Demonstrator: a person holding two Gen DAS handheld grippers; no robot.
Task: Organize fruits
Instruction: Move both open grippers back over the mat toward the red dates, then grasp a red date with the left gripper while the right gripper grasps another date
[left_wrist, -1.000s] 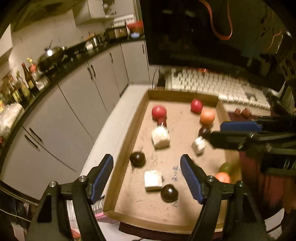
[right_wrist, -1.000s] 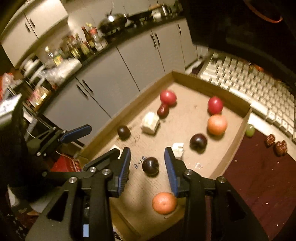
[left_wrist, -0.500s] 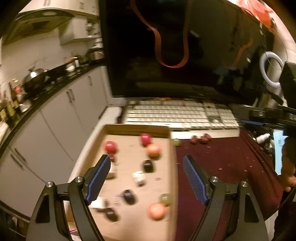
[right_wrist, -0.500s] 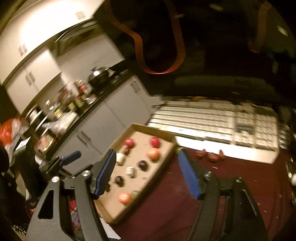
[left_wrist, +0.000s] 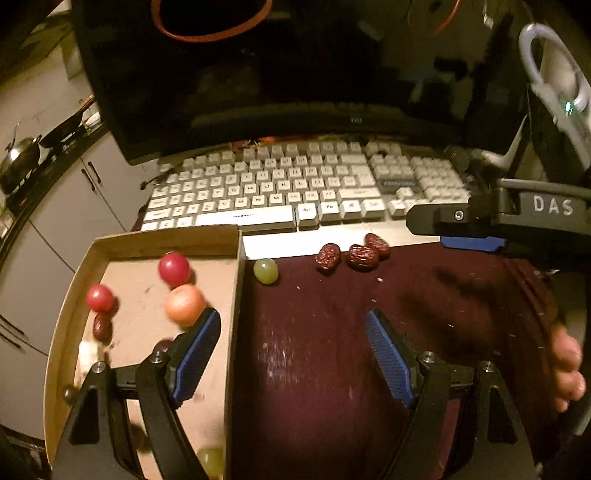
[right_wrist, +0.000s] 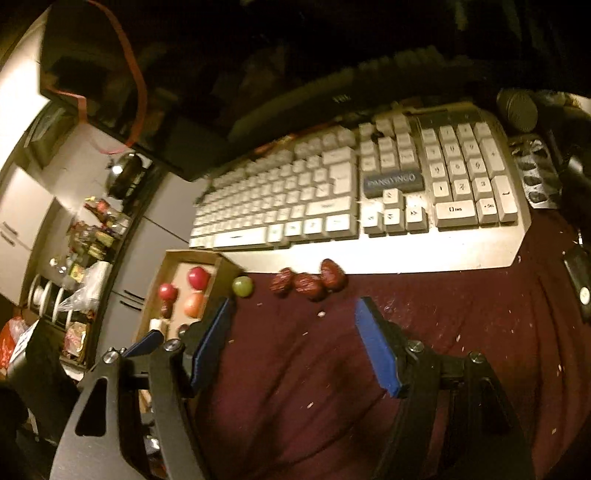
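Cardboard tray (left_wrist: 236, 258): one, at the left on the dark red cloth (left_wrist: 314, 350), its near-right wall just beside the left gripper's left finger.

Red round fruits: two, inside the tray, one toward its far wall (left_wrist: 174, 268), one by its left wall (left_wrist: 99, 297).
Orange round fruit (left_wrist: 183, 304): one, in the tray, just beyond the left gripper's left fingertip.
Dark date in tray (left_wrist: 101, 327): one, below the left red fruit.
White foam pieces: one plainly seen (left_wrist: 87, 355), blurred.
Further dark fruits in the tray: partly hidden behind the gripper, count uncertain.
Green grapes: two; one (left_wrist: 265, 271) on the cloth just outside the tray's right wall, one (left_wrist: 211, 459) in the tray's near corner, blurred.
Dried red dates (left_wrist: 364, 255): three, in a row on the cloth against the front edge of the keyboard (left_wrist: 295, 192), the right two touching.

Left gripper (left_wrist: 293, 325): spread wide, nothing between the pads, above bare cloth; grape and dates lie beyond its tips.
Right gripper (right_wrist: 293, 314): jaws just widened, then eased in slightly; spread, empty, above bare cloth. Dates just beyond its gap, grape beyond its left fingertip.
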